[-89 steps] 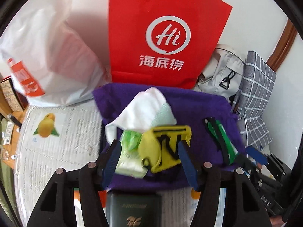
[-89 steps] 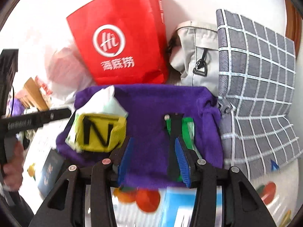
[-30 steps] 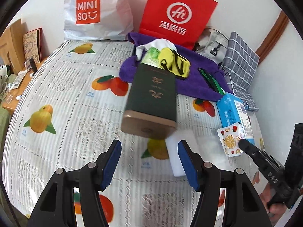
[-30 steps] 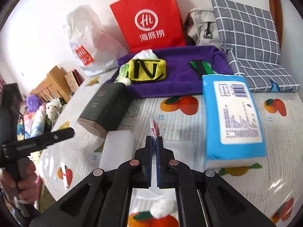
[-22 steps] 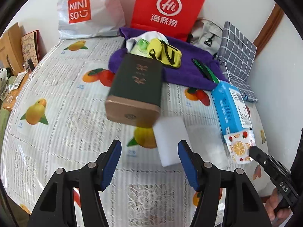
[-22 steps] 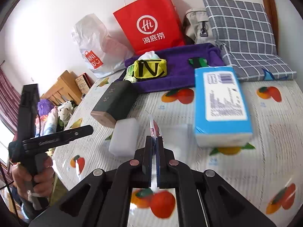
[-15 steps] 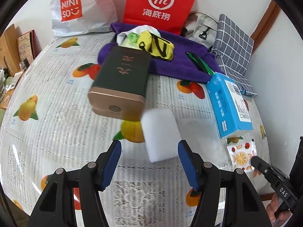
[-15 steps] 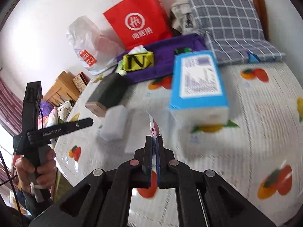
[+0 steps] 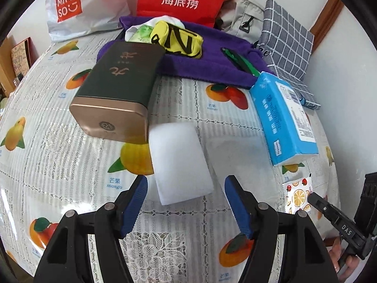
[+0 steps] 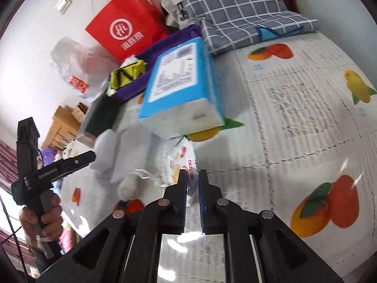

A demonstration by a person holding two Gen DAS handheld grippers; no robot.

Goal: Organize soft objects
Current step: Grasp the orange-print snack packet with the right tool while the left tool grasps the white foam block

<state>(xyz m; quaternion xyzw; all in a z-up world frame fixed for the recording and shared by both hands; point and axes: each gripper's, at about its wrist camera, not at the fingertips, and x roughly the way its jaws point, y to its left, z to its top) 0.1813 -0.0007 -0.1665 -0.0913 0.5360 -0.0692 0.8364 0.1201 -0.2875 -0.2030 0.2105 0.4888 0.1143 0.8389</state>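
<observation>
White foam, a sponge block (image 9: 180, 159), is seen lying on the fruit-printed tablecloth (image 9: 59, 146) just beyond the left gripper (image 9: 186, 188), whose jaws have just been widened and hold nothing; the right gripper (image 10: 193, 176), at the right, has just been parted narrowly, with a fruit-printed packet (image 10: 181, 165) loose between its fingers; a blue tissue pack (image 9: 282, 115) lies far right.

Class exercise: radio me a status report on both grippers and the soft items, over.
Left gripper open over white sponge. Right gripper: jaws just parting around fruit-print packet, pads clear. Dark tin beside the sponge; blue tissue pack behind the packet.
</observation>
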